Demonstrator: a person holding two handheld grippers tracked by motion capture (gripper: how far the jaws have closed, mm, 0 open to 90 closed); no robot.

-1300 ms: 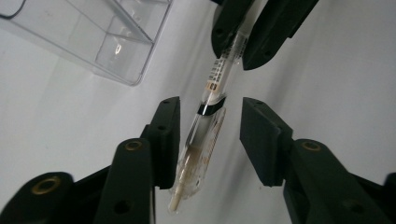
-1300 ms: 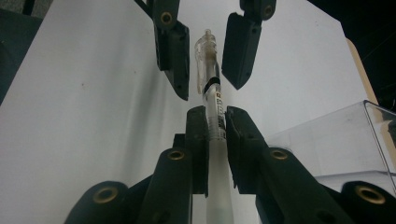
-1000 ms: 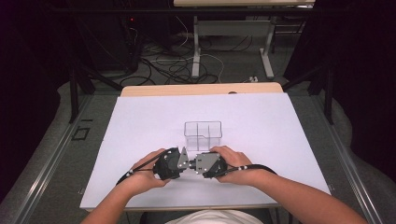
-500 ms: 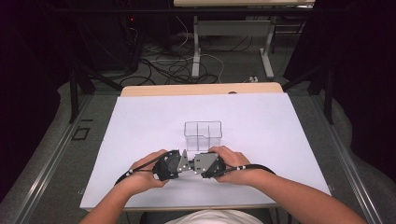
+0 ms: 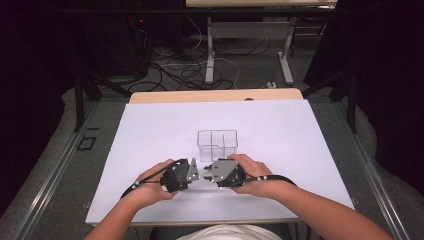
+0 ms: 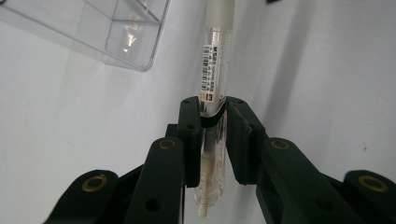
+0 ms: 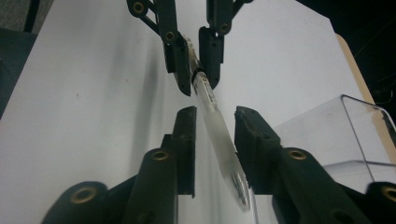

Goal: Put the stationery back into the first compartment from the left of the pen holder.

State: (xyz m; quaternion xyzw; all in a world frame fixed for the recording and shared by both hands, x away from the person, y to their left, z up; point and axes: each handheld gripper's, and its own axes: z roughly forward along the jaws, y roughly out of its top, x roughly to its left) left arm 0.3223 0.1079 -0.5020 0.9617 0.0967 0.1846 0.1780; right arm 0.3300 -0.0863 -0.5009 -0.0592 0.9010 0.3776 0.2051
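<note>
A clear pen with a frosted cap (image 6: 212, 79) runs between my two grippers, which face each other tip to tip near the table's front edge. My left gripper (image 6: 212, 105) is shut on the pen's clear barrel, close to a black band. In the right gripper view the frosted end (image 7: 219, 135) lies between the jaws of my right gripper (image 7: 215, 116). Those jaws have just been opening and stand apart from the pen. In the high view the left gripper (image 5: 196, 172) and right gripper (image 5: 207, 174) nearly touch. A clear divided box (image 5: 217, 134) stands just beyond them.
A white sheet (image 5: 300, 140) covers the table, with a wooden strip (image 5: 215, 95) along its far edge. The clear box (image 7: 345, 135) sits close to the right gripper's side. Cables and desk legs (image 5: 210, 60) lie on the floor beyond the table.
</note>
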